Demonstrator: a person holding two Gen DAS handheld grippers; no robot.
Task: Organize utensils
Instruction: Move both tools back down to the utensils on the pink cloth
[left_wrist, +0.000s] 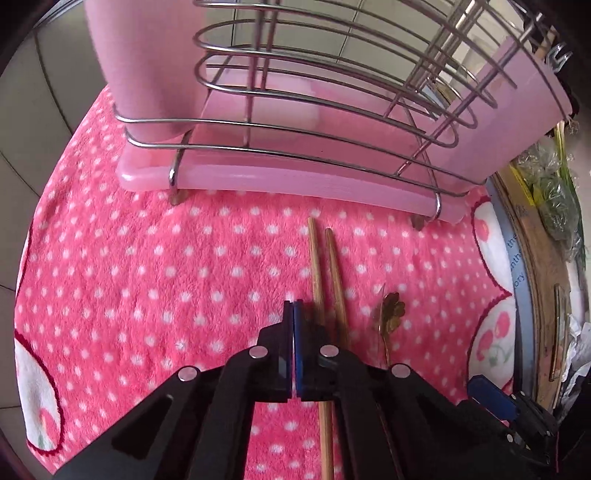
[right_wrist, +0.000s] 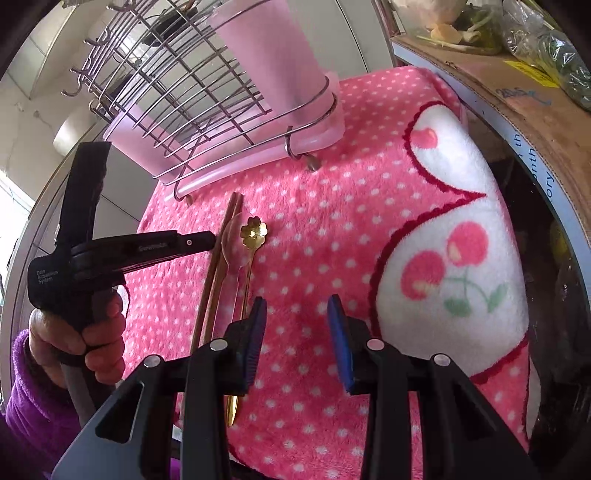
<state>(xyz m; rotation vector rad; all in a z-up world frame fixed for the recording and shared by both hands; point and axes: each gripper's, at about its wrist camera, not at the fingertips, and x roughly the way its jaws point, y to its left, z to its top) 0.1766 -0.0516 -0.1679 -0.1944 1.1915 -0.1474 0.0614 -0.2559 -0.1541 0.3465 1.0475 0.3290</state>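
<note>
Fingers, left gripper (left_wrist: 293, 314): black arms with blue pads, pressed together, nothing visible between them; tips just beside the left chopstick, at about 9 o'clock from it, and whether they touch the cloth cannot be told. Fingers, right gripper (right_wrist: 296, 306): blue pads standing apart, nothing between them, over bare cloth with the spoon handles at 9 o'clock. Chopsticks (left_wrist: 327, 273): a wooden pair, lying side by side on the blanket, ends pointing toward 12 o'clock at the rack's base. Gold spoon (right_wrist: 254, 230): flower-shaped bowl, thin handle running toward 6 o'clock, just beside the chopsticks at their 3 o'clock. Clear spoon (right_wrist: 232, 236): translucent, lying between the chopsticks and the gold spoon, partly over the chopsticks. Blanket (left_wrist: 147, 258): pink fleece with white dots and white cherry patches, covering the surface. Wire rack (left_wrist: 295, 99): chrome drainer on a pink tray (left_wrist: 258, 181), at 12 o'clock from both grippers. Pink cup (right_wrist: 273, 62): tall, upright, held in the rack's wire ring at one end. Hand (right_wrist: 79, 332): gripping the left gripper's handle in the right wrist view, purple fleece sleeve (right_wrist: 29, 398) below it. Cardboard box (right_wrist: 517, 92): at 2 o'clock, bagged greens on top.
</note>
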